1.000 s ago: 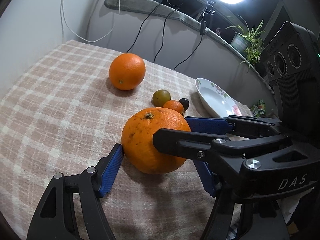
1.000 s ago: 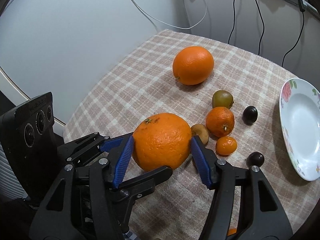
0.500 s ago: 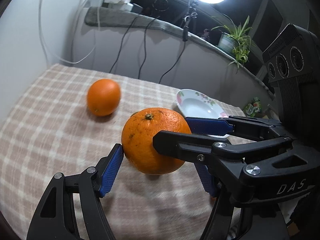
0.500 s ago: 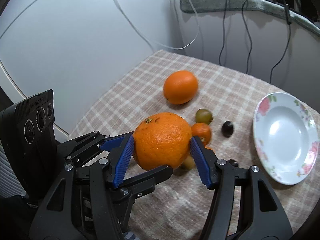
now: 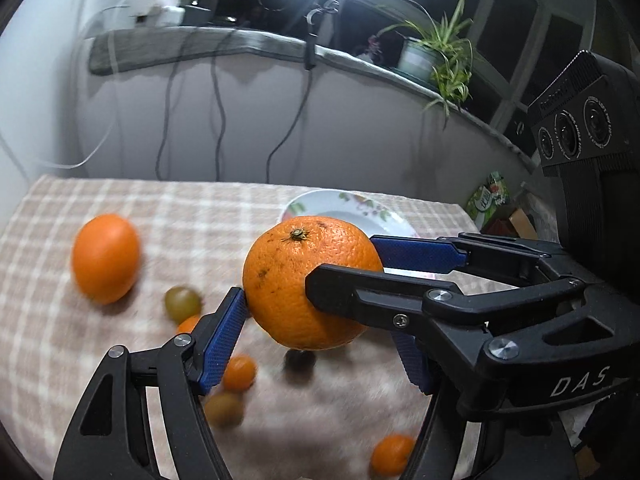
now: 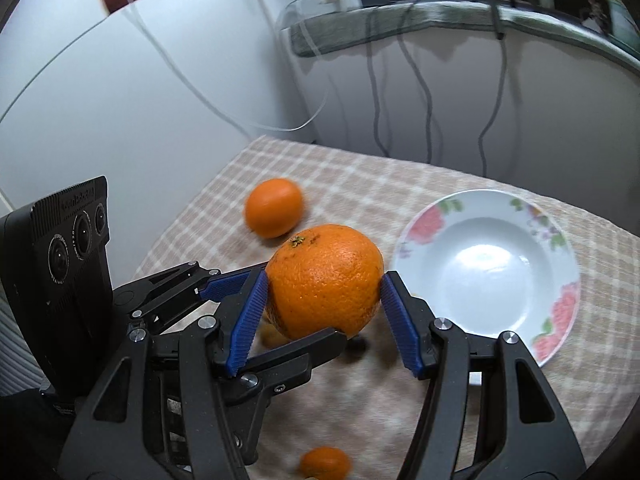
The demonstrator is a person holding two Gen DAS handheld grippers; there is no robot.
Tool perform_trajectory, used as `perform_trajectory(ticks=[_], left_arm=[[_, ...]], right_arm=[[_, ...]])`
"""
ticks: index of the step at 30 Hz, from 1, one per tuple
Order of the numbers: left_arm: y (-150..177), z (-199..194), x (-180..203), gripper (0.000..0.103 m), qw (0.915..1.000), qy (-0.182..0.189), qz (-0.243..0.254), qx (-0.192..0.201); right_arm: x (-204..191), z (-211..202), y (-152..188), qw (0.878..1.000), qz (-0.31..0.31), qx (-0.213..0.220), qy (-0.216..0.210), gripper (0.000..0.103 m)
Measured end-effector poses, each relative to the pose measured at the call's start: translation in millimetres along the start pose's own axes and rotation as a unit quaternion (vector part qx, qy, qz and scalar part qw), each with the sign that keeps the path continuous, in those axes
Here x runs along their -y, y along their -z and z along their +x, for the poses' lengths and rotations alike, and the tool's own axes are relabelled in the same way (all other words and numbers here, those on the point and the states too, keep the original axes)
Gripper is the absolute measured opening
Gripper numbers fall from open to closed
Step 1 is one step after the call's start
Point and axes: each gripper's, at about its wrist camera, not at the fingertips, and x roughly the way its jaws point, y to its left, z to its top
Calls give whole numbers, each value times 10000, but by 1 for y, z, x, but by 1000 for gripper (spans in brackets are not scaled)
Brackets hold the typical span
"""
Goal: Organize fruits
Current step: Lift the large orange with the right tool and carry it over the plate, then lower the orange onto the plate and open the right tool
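A large rough-skinned orange is held above the checked tablecloth by both grippers at once. My left gripper is shut on it, and my right gripper is shut on the same orange, crossing the left one. A second large orange lies on the cloth at the left, also in the right wrist view. Several small fruits lie on the cloth below the held orange. A white flowered plate stands empty at the right.
The table's back edge meets a grey wall with hanging cables and a ledge with a potted plant. A small orange fruit lies near the table's front. The cloth hangs over the table's left side.
Both grippers have lifted the large orange higher off the cloth and carried it toward the plate. The fruits on the table have dropped lower in view.
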Motion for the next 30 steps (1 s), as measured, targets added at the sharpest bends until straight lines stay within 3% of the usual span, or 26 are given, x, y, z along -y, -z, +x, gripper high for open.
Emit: perform_trajectory(ticks=[15, 30], left_arm=[[-36, 72, 27, 70, 9990, 15, 340, -298], [-45, 119, 27, 70, 9962, -69, 433, -754]], right_arm=[[95, 9, -16, 9986, 485, 226, -22, 62], [140, 37, -15, 9972, 726, 108, -155, 62]])
